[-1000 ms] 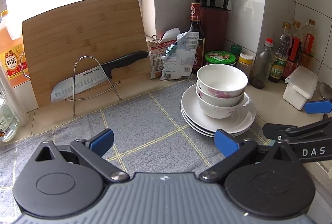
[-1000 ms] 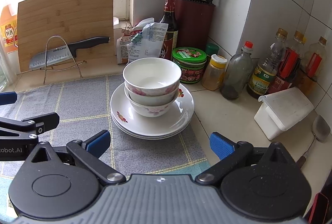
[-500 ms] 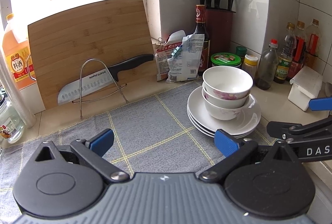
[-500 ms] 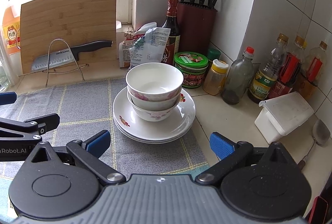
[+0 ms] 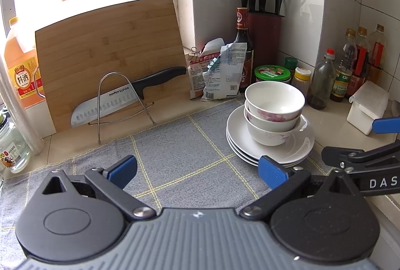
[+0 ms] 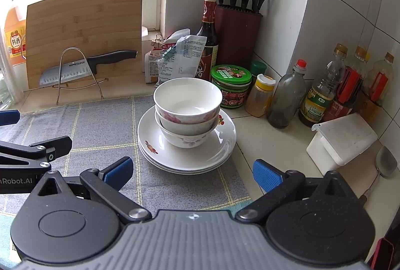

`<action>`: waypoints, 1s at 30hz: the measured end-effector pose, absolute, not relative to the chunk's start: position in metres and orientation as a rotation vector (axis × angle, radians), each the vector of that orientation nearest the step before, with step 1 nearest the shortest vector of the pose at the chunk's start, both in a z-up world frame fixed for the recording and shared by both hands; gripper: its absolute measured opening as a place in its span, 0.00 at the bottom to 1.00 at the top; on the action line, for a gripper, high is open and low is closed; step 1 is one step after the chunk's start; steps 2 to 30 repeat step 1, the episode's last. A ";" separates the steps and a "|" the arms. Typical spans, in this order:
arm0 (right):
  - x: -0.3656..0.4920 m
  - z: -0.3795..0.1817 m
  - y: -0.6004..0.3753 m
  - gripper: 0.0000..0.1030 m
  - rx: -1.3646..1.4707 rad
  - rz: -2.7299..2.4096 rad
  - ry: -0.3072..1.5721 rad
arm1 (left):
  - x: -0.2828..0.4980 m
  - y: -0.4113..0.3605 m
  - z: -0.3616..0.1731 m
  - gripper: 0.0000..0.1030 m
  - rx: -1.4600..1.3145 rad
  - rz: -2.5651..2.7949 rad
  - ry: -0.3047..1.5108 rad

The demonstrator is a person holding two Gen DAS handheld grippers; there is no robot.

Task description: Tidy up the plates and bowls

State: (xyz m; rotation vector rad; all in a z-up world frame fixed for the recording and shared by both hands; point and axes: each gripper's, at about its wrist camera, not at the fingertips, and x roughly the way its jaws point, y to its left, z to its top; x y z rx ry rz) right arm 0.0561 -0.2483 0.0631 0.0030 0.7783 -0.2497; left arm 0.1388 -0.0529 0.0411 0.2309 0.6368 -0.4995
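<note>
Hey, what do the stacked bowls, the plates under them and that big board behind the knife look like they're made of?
Bowls: likely glazed porcelain or similar ceramic; glossy white with pink floral prints.
Plates: probably the same glazed ceramic; shiny white with window glare and small flower decals.
Cutting board: looks like bamboo; matte tan surface built of visible laminated strips.

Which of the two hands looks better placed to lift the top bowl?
Probably the right hand-held gripper: open, with the top bowl almost straight ahead. From the left hand-held gripper, also open, the bowl sits off to the right.
</note>
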 end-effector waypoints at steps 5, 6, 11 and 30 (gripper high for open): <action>0.056 0.064 -0.248 1.00 0.002 -0.250 0.777 | 0.139 -0.053 0.041 0.99 0.232 -0.500 0.636; 0.056 0.064 -0.248 1.00 0.002 -0.250 0.777 | 0.139 -0.053 0.041 0.99 0.232 -0.500 0.636; 0.056 0.064 -0.248 1.00 0.002 -0.250 0.777 | 0.139 -0.053 0.041 0.99 0.232 -0.500 0.636; 0.056 0.064 -0.248 1.00 0.002 -0.250 0.777 | 0.139 -0.053 0.041 0.99 0.232 -0.500 0.636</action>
